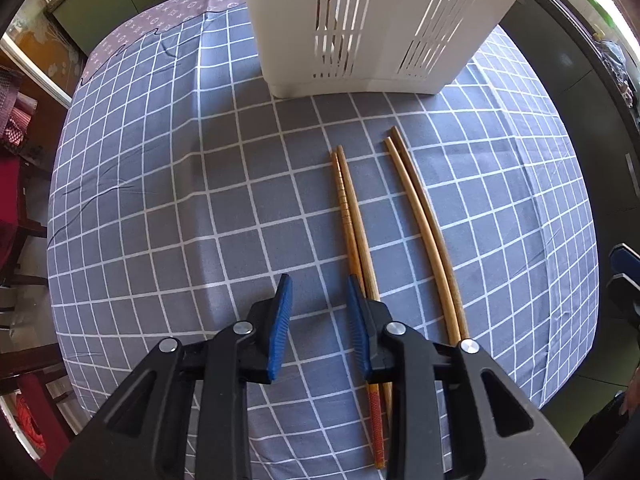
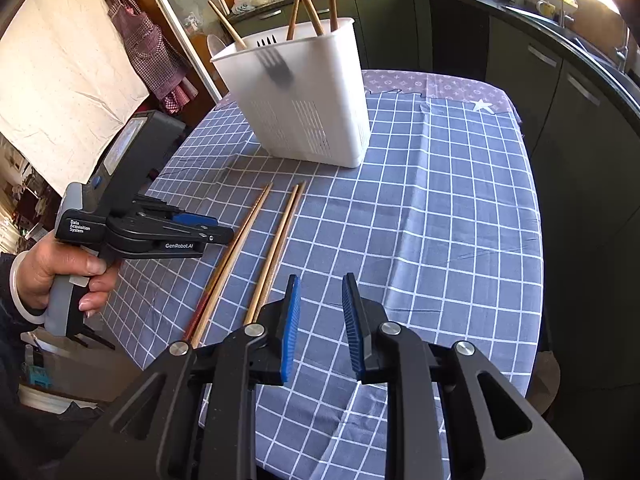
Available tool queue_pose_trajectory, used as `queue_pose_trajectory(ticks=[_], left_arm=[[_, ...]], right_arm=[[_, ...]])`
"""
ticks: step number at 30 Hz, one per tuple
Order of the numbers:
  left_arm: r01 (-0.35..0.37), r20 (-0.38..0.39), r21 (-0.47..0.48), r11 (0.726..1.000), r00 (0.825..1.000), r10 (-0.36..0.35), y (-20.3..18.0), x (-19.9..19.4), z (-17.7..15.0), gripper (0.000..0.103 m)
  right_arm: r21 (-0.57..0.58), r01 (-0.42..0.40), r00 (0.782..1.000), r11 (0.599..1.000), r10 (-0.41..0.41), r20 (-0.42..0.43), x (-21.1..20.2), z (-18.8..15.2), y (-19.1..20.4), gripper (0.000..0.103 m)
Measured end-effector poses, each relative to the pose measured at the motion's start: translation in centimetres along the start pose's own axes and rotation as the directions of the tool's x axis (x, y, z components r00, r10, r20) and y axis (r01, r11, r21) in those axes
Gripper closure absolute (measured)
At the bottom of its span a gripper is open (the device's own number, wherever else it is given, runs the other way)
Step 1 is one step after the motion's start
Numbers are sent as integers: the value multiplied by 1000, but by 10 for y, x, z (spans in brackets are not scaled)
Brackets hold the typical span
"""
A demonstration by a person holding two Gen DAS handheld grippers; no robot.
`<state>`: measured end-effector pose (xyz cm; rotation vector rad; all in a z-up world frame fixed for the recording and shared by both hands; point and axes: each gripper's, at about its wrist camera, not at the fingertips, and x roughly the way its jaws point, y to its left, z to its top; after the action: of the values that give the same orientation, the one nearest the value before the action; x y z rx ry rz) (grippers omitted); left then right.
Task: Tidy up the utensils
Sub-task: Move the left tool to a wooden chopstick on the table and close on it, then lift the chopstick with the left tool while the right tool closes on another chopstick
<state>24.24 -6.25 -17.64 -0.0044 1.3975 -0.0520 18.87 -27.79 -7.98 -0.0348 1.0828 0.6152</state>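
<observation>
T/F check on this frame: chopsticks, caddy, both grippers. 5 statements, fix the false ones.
1. Two pairs of chopsticks lie on the checked tablecloth. True: a red-handled pair and a plain pair.
2. The white caddy is empty. False: it already holds wooden utensils and a fork.
3. The left gripper is clamped on a chopstick. False: its jaws stand open with nothing between them; the red-handled pair lies just outside one finger.
4. The right gripper holds nothing. True.
5. The caddy lies tipped on its side. False: it stands upright beyond the chopsticks.
</observation>
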Motion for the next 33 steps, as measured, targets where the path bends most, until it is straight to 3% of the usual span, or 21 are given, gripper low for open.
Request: queue_pose_trajectory(ticks=[5,25,26,29,33], left_arm=[[30,-2,-21,999,1000,-30,0,2,5,76],[-5,-37,19,1000,999,5,-27,15,24,77],[-8,-38,24,1000,999,9,-26,15,25,78],[-11,-35,20,1000,999,12,-22,15,29,93],[14,-27,0,1000,1000,-14,-9,10,30,95]], right_arm=[[13,-4,1000,1000,4,-19,9,0,-5,81],[15,2,998,1000,-1,-59,20,1,-6,81],[12,3,998,1000,-3,-62,21,1,-6,81],[4,8,998,1000,-8,-68,22,2,-3,75],[-8,8,996,1000,-8,-84,25,4,2,75]])
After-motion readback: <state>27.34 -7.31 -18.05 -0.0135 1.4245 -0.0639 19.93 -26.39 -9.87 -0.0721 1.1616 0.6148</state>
